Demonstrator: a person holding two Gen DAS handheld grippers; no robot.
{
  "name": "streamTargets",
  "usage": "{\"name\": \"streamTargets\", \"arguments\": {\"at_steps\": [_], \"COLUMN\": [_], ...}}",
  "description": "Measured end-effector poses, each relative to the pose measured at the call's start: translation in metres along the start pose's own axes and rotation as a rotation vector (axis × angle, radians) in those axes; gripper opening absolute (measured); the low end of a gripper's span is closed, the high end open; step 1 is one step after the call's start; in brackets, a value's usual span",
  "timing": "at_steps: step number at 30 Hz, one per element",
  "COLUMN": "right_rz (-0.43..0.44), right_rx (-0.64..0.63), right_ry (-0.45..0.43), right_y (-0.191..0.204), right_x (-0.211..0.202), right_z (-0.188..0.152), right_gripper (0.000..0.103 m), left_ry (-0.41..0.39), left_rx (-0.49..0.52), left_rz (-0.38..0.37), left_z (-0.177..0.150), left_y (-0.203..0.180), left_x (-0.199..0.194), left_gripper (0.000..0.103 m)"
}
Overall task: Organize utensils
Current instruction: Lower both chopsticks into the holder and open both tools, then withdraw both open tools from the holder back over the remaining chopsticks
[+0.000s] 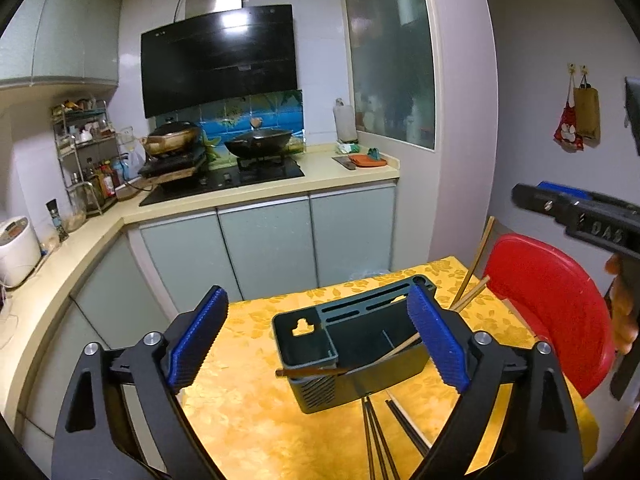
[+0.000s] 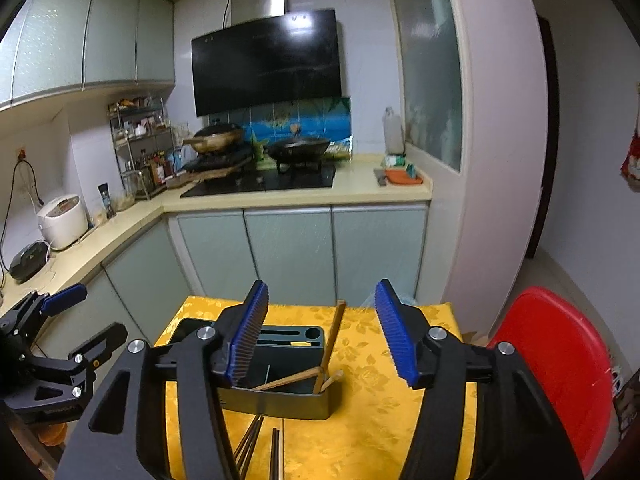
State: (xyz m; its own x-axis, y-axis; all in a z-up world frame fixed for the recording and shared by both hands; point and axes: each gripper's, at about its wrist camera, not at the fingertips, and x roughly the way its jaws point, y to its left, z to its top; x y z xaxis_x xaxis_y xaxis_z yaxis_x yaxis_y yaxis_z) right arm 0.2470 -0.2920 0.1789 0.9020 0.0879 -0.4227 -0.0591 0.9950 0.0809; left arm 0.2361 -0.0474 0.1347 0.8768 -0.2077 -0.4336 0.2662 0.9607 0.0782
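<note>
Both tools gaping, nothing between the pads. Left tool [image 1: 316, 336] and right tool [image 2: 322, 330] hovering over the near part of the yellow counter [image 1: 248, 412], each aimed at the grey caddy [image 1: 360, 360] near the counter's middle. Light chopsticks [image 2: 296, 380] leaning inside the caddy, their lower ends hidden by its wall. Dark chopsticks [image 1: 378, 436] flat on the counter just before the caddy, cut off by the picture's bottom edge; count perhaps four, hard to tell. Red stool [image 1: 552, 312] beside the counter's right edge.

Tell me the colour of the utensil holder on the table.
Dark grey-green utensil holder; clearest in the left wrist view.
</note>
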Motion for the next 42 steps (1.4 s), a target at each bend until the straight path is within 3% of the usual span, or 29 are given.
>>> {"name": "streamTargets", "arguments": {"at_steps": [12,18,25,31,42], "right_rz": [-0.044,-0.050,-0.049,-0.032,-0.040], "right_rx": [-0.036,-0.068,-0.107,-0.057,-0.070], "right_ry": [-0.043,-0.045,0.018,0.081,0.114], "right_y": [0.002,0.006,0.009,0.004,0.010], "right_x": [-0.035,-0.051,-0.060,-0.061,-0.066], "right_z": [-0.054,-0.102,-0.184,-0.233,-0.269], "right_gripper": [0.056,0.056,0.056,0.056,0.056], "left_ry": [0.032,0.058,0.121,0.147,0.190], "left_rx": [-0.052,-0.090,-0.079,-0.057,-0.053], "left_rz": [-0.003,-0.008,0.001,0.004,-0.026], "left_z": [-0.044,-0.084,-0.152,-0.195,-0.248], "left_y": [0.008,0.011,0.002,-0.010,-0.025], "left_x": [-0.019,-0.030,-0.037,-0.045,-0.051], "left_gripper": [0.092,0.092,0.092,0.092,0.092]}}
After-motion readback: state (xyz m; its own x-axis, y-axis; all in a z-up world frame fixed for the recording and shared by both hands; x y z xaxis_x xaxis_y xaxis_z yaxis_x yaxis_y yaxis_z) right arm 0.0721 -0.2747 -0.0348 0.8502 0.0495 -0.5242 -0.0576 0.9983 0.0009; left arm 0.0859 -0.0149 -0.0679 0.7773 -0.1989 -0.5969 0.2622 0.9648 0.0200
